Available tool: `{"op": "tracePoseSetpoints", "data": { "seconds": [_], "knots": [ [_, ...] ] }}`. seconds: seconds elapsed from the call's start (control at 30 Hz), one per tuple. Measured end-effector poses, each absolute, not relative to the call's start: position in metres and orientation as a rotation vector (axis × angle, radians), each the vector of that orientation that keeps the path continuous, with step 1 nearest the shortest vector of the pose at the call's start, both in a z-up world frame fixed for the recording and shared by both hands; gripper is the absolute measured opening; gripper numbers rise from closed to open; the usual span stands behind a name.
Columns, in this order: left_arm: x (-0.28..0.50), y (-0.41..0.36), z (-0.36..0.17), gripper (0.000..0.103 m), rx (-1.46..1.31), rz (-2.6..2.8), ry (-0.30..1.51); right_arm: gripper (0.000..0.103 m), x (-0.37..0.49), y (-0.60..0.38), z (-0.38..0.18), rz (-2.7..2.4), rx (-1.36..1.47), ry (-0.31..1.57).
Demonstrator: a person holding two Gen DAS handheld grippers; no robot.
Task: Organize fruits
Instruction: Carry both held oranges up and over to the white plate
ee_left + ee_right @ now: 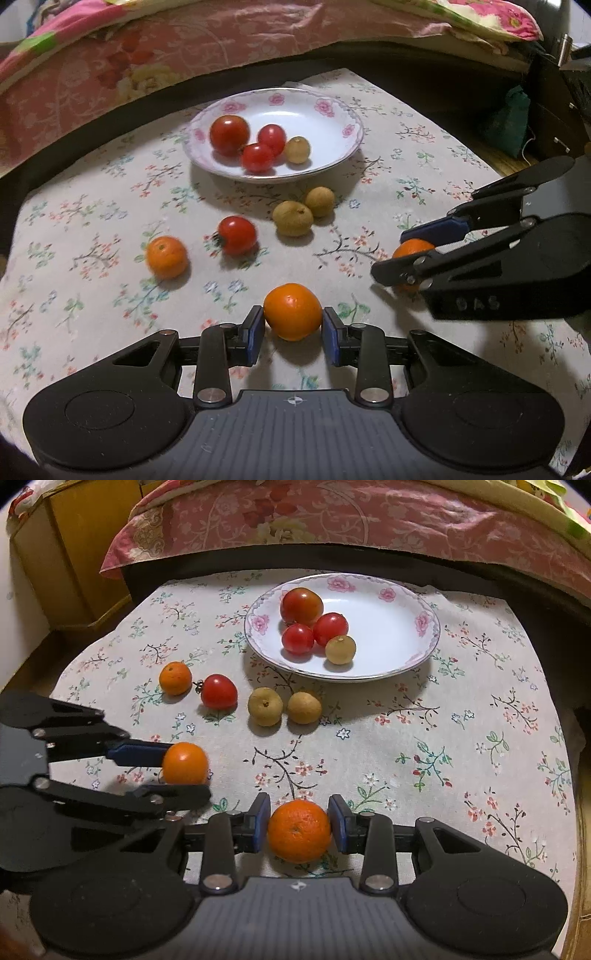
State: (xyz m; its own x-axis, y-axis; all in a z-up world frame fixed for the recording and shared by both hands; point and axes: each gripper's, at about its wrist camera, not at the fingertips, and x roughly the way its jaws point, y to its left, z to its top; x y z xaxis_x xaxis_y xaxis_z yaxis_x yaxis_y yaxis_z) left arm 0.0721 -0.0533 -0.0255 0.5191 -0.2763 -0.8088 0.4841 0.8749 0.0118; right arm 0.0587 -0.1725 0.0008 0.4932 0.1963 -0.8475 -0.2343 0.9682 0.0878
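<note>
Oranges gripped, one per claw: left gripper [293, 325] closed on orange [293, 311], right gripper [299, 825] closed on second orange [298, 830], both low over tablecloth [424, 738]. Next, judged: lift, carry to plate [334, 110], already holding tomatoes.

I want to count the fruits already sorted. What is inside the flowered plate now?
In the plate lie three red tomatoes and one brown longan, clustered together. Nothing visible covers them; anything under the fruits cannot be seen.

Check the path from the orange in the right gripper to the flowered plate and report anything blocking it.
Two brown longans lie on the cloth between the orange in the right gripper and the plate. Carried above them, nothing visible blocks it.
</note>
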Motion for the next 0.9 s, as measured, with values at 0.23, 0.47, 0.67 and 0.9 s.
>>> {"op": "tracePoseSetpoints", "data": {
  "seconds": [0.23, 0.47, 0.67, 0.9],
  "knots": [
    [0.065, -0.040, -0.027, 0.042, 0.227, -0.427, 0.933, 0.035, 0.055, -0.173, 0.005, 0.260, -0.038, 1.007],
    [0.068, -0.040, -0.032, 0.044, 0.215, -0.445, 0.932, 0.035, 0.056, -0.169, -0.002, 0.278, -0.051, 1.016],
    [0.068, -0.046, -0.034, 0.050, 0.242, -0.449, 0.915, 0.035, 0.055, -0.170, -0.002, 0.296, -0.061, 1.013],
    [0.069, -0.049, -0.034, 0.054, 0.257, -0.454, 0.902, 0.035, 0.052, -0.174, -0.002, 0.306, -0.061, 1.010]
  ]
}}
